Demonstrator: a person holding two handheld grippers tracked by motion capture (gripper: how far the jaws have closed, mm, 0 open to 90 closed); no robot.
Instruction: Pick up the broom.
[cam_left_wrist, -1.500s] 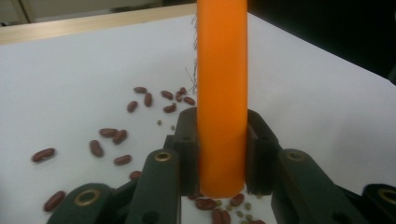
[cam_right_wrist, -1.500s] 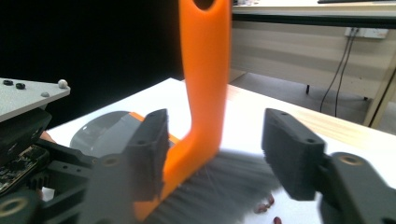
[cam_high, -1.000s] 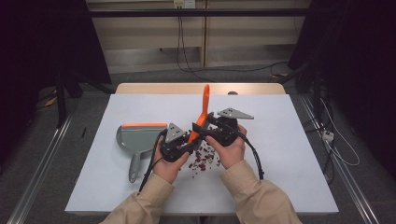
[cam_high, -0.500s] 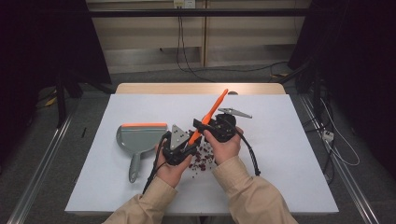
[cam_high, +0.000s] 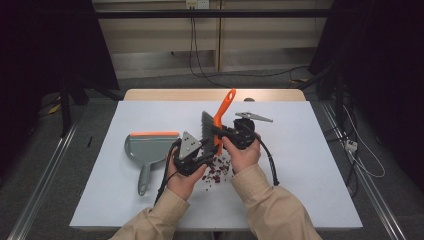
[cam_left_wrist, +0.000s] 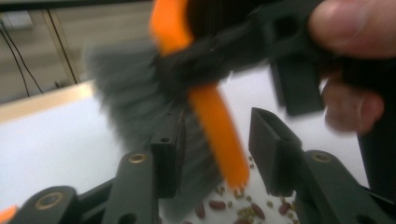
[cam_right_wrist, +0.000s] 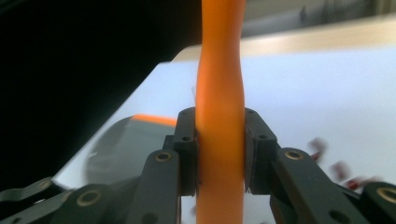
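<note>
A hand brush with an orange handle (cam_high: 223, 111) and grey bristles (cam_high: 207, 125) is lifted over the middle of the table, its handle leaning up and to the right. My right gripper (cam_high: 219, 134) is shut on the handle (cam_right_wrist: 219, 140). My left gripper (cam_high: 200, 156) sits just left of and below the brush, with its jaws open; the bristles (cam_left_wrist: 130, 93) and the orange brush back (cam_left_wrist: 219, 130) hang close in front of them. A scatter of small dark red beans (cam_high: 217, 171) lies on the white table under both hands. A grey dustpan (cam_high: 150, 149) with an orange lip lies to the left.
The white table top (cam_high: 310, 165) has bare room at the right and at the front left. The dustpan's handle (cam_high: 143, 179) points toward the front edge. Black cables (cam_high: 270, 165) trail from both grippers. A dark floor and cables lie beyond the far edge.
The brush has tilted from nearly upright to leaning right, and its bristles have swung up to the left. Both hands have shifted slightly over the beans.
</note>
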